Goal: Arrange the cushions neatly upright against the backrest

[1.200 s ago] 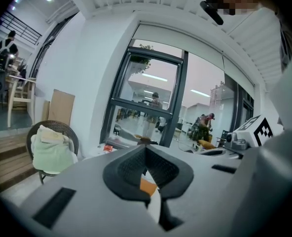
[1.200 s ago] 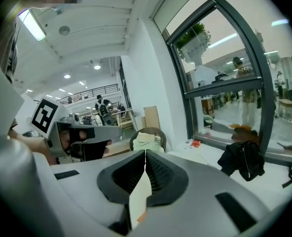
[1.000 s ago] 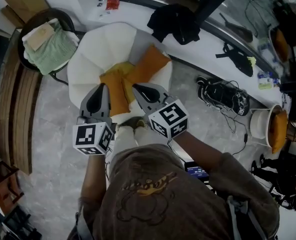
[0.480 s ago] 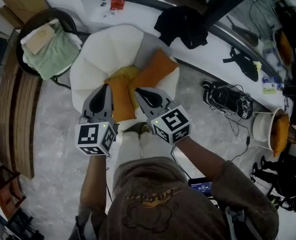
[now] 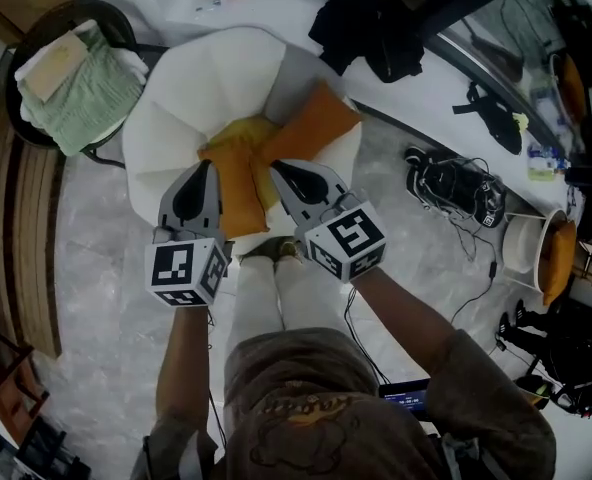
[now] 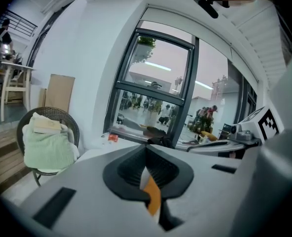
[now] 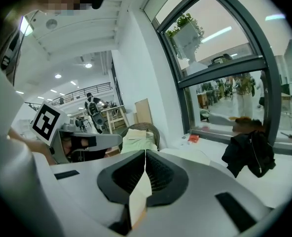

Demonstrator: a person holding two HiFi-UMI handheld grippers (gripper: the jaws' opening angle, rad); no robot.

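Observation:
A white round armchair [image 5: 191,88] holds three cushions lying loosely on its seat. A large orange cushion [image 5: 311,128] is at the right, a yellow one [image 5: 238,133] in the middle, and a smaller orange one [image 5: 238,193] at the front. My left gripper [image 5: 206,166] hangs over the seat's front left edge, its jaws shut on nothing. My right gripper [image 5: 274,168] hovers just right of the front orange cushion, also shut and empty. In the left gripper view the jaws [image 6: 146,149] meet, with an orange sliver below them. The right gripper view shows its jaws [image 7: 145,154] closed too.
A wicker chair with a green blanket [image 5: 76,88] stands to the left of the armchair. A black garment [image 5: 371,28] lies on the white window ledge behind. Black shoes and cables [image 5: 446,183] are on the floor at right. Wooden slats [image 5: 16,238] run along the left.
Both grippers stay shut and side by side over the seat's front. The camera has shifted a little toward the chair. The cushions have not moved.

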